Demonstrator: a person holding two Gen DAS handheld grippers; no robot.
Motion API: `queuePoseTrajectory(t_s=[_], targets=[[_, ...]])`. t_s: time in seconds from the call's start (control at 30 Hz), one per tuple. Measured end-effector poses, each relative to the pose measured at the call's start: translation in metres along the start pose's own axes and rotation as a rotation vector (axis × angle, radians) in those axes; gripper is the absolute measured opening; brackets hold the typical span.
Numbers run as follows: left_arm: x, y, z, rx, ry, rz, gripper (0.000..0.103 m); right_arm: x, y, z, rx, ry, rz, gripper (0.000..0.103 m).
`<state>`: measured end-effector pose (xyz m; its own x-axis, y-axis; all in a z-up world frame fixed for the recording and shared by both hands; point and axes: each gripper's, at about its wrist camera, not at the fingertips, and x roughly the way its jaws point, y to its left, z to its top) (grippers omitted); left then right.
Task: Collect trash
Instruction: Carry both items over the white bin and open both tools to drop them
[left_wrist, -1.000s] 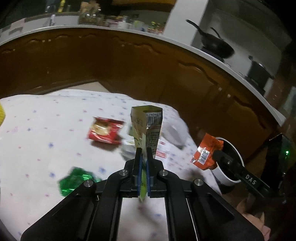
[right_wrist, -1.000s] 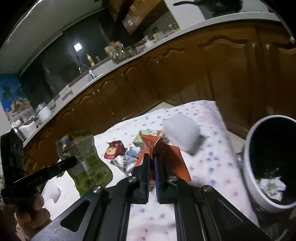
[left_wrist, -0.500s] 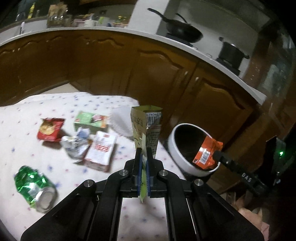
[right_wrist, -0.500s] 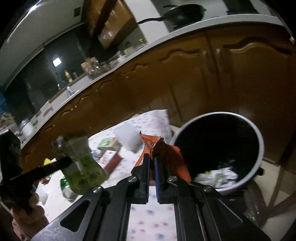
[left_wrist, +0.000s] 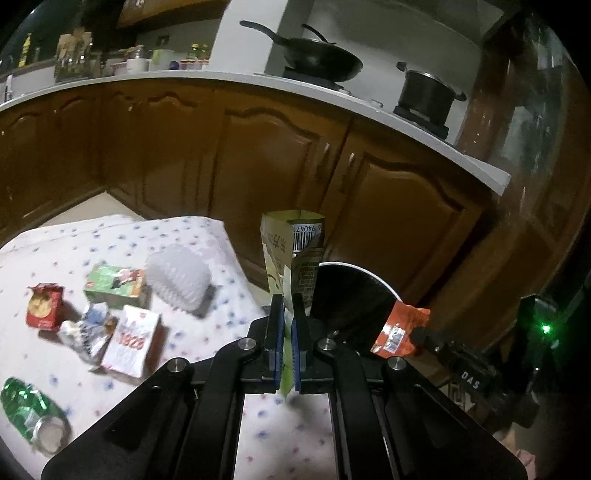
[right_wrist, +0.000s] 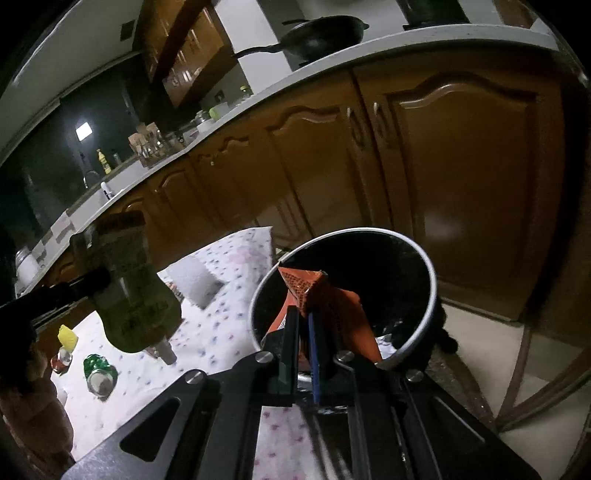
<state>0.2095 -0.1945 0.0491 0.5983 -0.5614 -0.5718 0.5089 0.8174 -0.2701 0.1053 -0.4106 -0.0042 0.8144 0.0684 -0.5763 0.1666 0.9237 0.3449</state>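
Two grippers: left gripper (left_wrist: 287, 314), right gripper (right_wrist: 303, 325). One bin (right_wrist: 424, 273). Two held wrappers: green pouch (left_wrist: 291, 243), orange packet (right_wrist: 325, 295). On the cloth, toward 9 o'clock: two cartons (left_wrist: 114, 286) (left_wrist: 131, 339), one crushed can (left_wrist: 31, 413), one red packet (left_wrist: 44, 304).

A black wok (left_wrist: 320, 58) and a dark pot (left_wrist: 427, 94) sit on the white counter (left_wrist: 229, 79) above brown cabinets (left_wrist: 269, 166).
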Motion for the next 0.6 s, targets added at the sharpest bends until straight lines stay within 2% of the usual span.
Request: queuePoseTrajectory(t_s=[0.2, 0.6], targets=[[0.021, -0.022, 0.010, 0.026, -0.004, -0.039, 0.002, 0.003, -0.012, 0.004, 0.003, -0.002, -0.017, 0.005], [0.077, -0.054, 0.014, 0.042, 0.017, -0.041, 0.002, 0.020, -0.030, 0.015, 0.006, 0.011, -0.056, 0.005]])
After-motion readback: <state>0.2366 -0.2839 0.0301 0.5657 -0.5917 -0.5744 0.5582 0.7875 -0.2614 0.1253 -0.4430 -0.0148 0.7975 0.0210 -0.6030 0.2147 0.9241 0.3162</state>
